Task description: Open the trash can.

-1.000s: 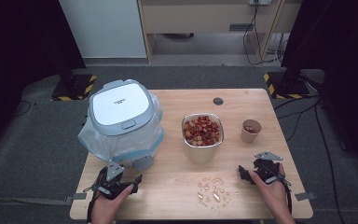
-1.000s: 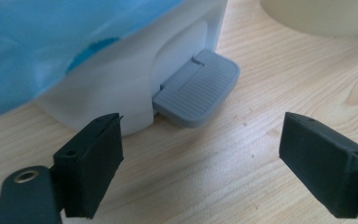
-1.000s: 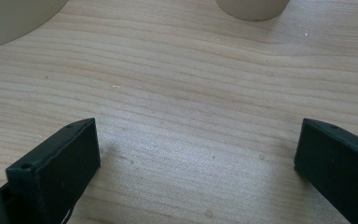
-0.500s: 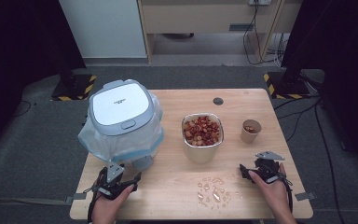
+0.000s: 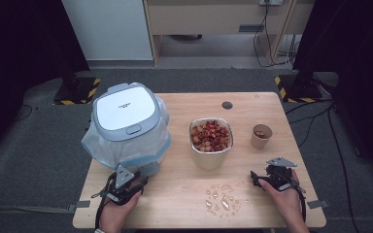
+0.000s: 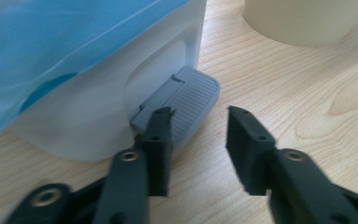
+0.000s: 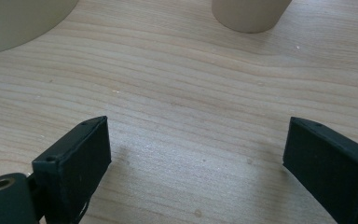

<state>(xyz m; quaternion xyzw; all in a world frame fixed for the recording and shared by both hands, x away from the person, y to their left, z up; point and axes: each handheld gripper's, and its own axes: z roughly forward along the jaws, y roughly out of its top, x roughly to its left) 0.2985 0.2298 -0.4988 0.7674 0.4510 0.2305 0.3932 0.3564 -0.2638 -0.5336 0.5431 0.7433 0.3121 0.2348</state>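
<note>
- Left gripper (image 6: 198,126): jaws have just been closing, parted, nothing between them, aimed at the bin's grey pedal (image 6: 182,100).
- Right gripper (image 7: 196,149): jaws closing slightly, wide apart, empty.
- Lidded bin (image 5: 126,124): lid down; pedal not yet pressed.

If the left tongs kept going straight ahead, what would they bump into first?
Probably the grey foot pedal at the bottom of the white bin. The left tongs point right at it, half closed with nothing between them; one tip looks almost on it already.
</note>
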